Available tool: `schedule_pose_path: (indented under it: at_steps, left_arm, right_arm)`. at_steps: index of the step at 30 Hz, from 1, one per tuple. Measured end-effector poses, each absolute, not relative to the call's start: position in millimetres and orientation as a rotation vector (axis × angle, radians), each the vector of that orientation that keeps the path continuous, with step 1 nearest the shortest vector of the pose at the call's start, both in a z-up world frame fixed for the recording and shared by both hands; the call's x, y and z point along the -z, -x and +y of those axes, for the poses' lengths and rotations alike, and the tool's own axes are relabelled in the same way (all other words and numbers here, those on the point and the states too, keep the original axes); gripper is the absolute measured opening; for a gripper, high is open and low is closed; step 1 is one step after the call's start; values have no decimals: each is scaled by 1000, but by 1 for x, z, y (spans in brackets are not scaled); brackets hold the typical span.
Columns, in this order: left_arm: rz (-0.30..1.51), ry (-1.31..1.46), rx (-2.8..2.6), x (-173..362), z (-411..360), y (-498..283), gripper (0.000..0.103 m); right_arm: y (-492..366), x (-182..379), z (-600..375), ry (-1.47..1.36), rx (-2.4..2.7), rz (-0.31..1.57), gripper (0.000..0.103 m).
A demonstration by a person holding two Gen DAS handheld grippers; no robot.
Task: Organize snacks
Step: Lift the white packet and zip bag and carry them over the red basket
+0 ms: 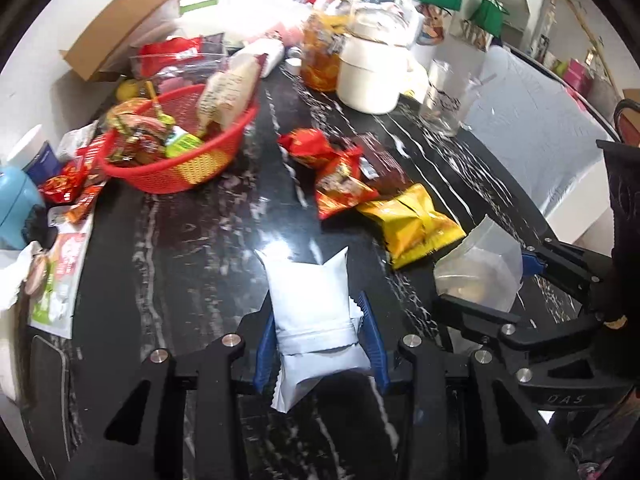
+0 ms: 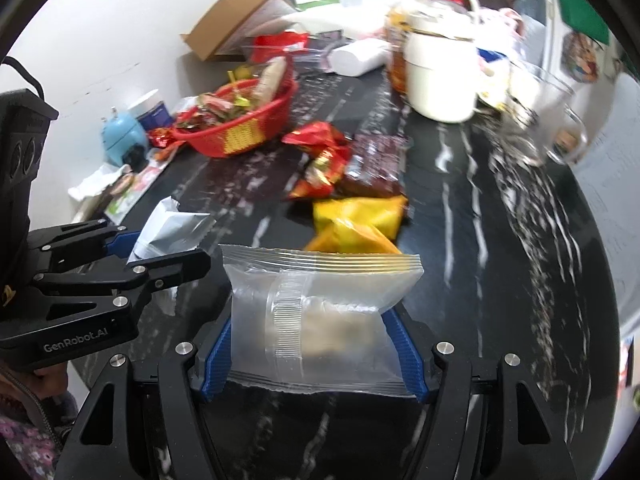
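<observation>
I have the left hand-held gripper point(image 1: 320, 340) pinching a white opaque snack packet point(image 1: 316, 312), its blue pads point(image 1: 264, 354) pressed against the packet's two long edges, the packet held above the dark marbled desk point(image 1: 192, 240). My right hand-held gripper point(image 2: 316, 344) clamps a clear snack pouch point(image 2: 320, 312) by its sides, with something pale and blurred inside; from the left wrist view that pouch hangs just to the right of the white packet. Ahead of both on the desk lie a yellow packet point(image 1: 412, 224), an orange-red packet point(image 1: 340, 188), a dark brown packet point(image 1: 384, 164) and a red packet point(image 1: 308, 146), bunched together and touching. Farther left stands the red mesh basket point(image 1: 188, 168), already holding several wrapped snacks and a tall tan packet point(image 1: 228, 96) leaning on its rim. A white lidded jar point(image 1: 372, 68) stands behind.
</observation>
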State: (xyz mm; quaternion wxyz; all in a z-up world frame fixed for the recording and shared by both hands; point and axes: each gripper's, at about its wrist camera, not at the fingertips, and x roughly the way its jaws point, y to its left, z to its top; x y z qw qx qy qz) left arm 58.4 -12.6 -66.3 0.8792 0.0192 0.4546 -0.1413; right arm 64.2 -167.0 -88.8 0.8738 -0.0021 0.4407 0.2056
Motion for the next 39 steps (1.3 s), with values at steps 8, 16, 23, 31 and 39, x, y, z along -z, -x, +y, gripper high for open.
schedule_pose_path:
  at_steps: [8, 16, 23, 31, 39]
  left_arm:
    - [892, -11, 240, 47, 14, -63, 38]
    - [822, 36, 196, 25, 43, -71, 38]
    - [752, 42, 164, 5, 62, -84, 38]
    - [685, 75, 158, -16, 80, -106, 38]
    - [636, 108, 134, -30, 96, -135, 38]
  right_arm:
    - [-77, 70, -135, 36, -515, 875, 69]
    - [-93, 43, -108, 69, -591, 804, 69]
    - [-108, 18, -89, 82, -625, 755, 69]
    - [-131, -9, -73, 113, -646, 690, 69]
    - [-166, -29, -56, 131, -660, 657, 69]
